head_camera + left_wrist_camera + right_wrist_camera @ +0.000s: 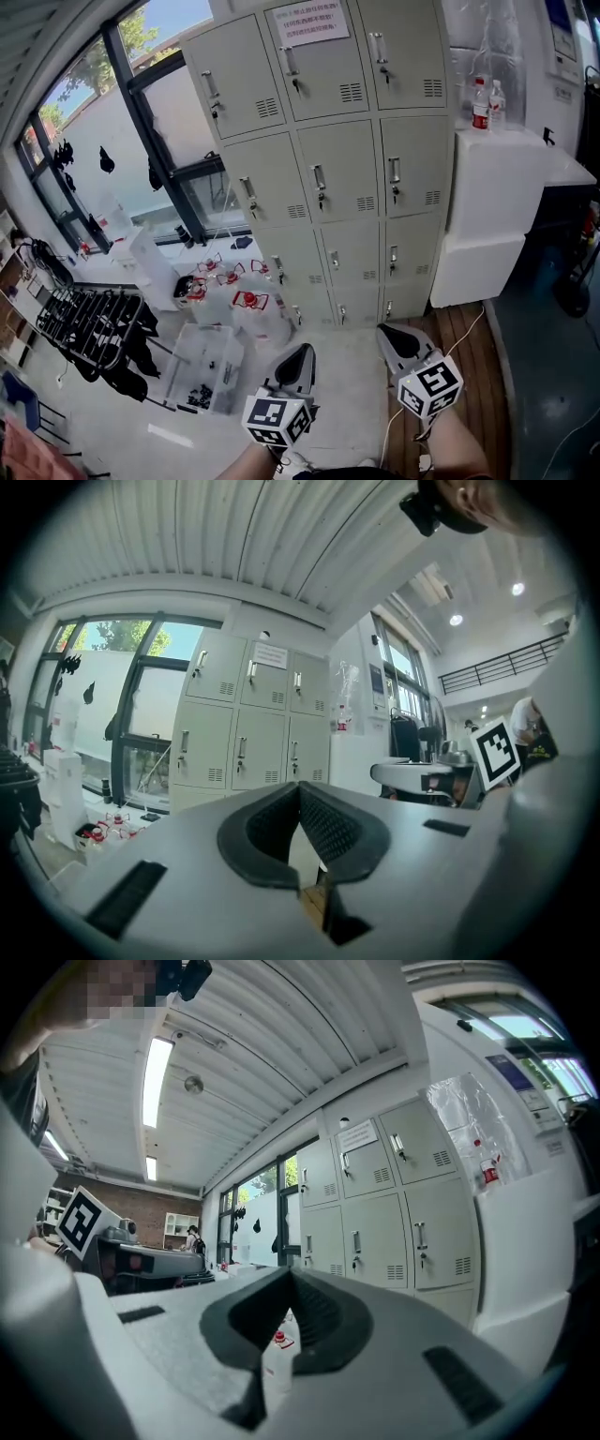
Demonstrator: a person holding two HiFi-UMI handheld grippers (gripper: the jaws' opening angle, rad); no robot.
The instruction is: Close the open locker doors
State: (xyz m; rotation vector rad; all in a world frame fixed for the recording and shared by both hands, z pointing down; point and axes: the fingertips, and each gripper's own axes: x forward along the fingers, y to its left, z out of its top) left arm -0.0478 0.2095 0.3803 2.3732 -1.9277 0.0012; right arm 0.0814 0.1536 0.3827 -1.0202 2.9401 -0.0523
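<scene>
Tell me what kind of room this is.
Probably a staff locker or storage corner of a workplace: a bank of grey metal lockers, a drying rack hung with dark garments by the big window, and clear plastic bins on the floor.

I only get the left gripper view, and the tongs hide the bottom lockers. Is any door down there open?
Observer: No. In the head view the bottom locker doors all look shut.
Operator: What's beside them?
Observer: A clear plastic bin sits to their left.
Operator: Is the other one holding something?
Observer: No. The right gripper has its tongs shut, and they're empty.
</scene>
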